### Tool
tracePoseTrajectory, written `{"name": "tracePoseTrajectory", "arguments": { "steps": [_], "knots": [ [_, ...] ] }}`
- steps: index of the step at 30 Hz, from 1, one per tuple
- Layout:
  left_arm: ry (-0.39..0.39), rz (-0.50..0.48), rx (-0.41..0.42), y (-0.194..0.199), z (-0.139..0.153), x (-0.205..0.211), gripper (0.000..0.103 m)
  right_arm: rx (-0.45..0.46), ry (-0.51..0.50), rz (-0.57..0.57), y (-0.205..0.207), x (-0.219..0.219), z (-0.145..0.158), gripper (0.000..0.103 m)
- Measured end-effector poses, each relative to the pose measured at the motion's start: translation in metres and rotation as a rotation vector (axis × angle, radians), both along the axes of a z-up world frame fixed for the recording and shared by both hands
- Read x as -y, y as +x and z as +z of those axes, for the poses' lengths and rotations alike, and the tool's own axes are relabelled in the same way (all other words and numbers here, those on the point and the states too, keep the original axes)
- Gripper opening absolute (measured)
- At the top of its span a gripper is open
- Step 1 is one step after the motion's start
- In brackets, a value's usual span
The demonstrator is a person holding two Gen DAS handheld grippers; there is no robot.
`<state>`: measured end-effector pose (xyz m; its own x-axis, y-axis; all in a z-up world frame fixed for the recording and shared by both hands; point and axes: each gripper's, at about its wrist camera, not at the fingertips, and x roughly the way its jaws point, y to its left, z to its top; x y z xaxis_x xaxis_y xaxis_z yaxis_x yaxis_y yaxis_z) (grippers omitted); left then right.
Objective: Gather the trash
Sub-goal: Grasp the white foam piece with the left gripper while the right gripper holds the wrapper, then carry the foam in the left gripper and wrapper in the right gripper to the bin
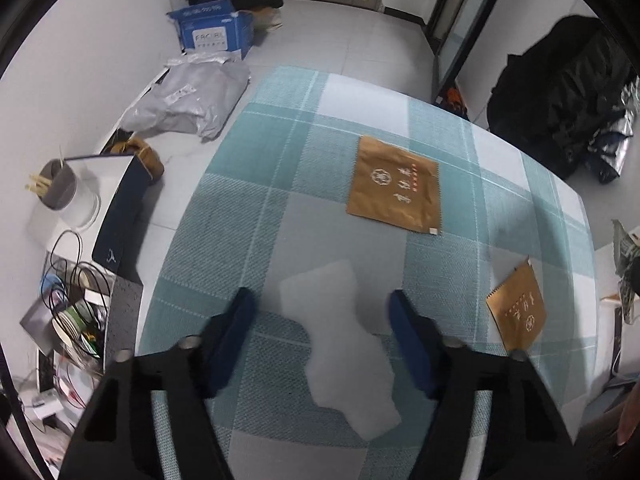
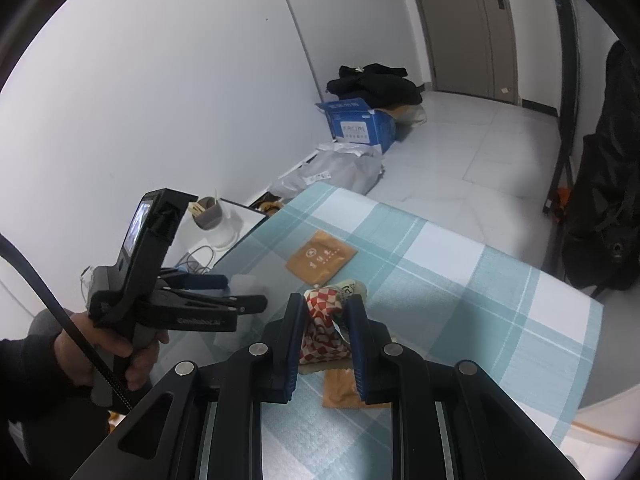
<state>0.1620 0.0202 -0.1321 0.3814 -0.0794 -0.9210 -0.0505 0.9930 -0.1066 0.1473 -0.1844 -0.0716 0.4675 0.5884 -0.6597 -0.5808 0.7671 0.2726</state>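
Between the left gripper's (image 1: 322, 304) parted fingers, white tissue (image 1: 344, 344) untouched; right gripper (image 2: 326, 312) clamping checkered wrapper (image 2: 322, 328)

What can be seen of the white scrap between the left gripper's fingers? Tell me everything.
The white scrap is a thin, pale, irregular piece, perhaps foam or tissue, with ragged edges. It lies flat on the checked tablecloth, running lengthwise between the left gripper's blue pads. The pads stand apart from it on either side; nothing but the cloth appears to touch it.
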Motion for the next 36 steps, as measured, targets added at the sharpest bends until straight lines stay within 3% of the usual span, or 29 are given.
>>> {"name": "tracePoseTrajectory", "arguments": {
  "steps": [2,3,20,25,30,36],
  "knots": [
    [0.025,-0.026,0.002,0.000,0.001,0.006,0.033,-0.003,-0.001,-0.003,0.000,0.002,0.000,0.021],
    [0.035,-0.034,0.001,0.001,0.001,0.009,0.030,-0.003,0.000,-0.006,0.000,0.004,0.000,0.021],
    [-0.029,-0.074,0.026,-0.003,0.011,0.015,0.029,0.020,0.000,-0.061,-0.003,0.019,0.005,0.021],
    [-0.034,-0.084,0.074,-0.011,0.024,0.014,0.029,0.025,0.014,-0.087,-0.009,0.022,0.009,0.021],
    [-0.039,-0.085,0.175,-0.021,0.053,0.010,0.029,0.028,0.021,-0.099,-0.022,0.023,0.013,0.021],
    [-0.097,-0.081,0.279,-0.039,0.088,0.009,0.029,0.108,0.015,-0.137,-0.051,0.027,0.040,0.021]
  ]
}}
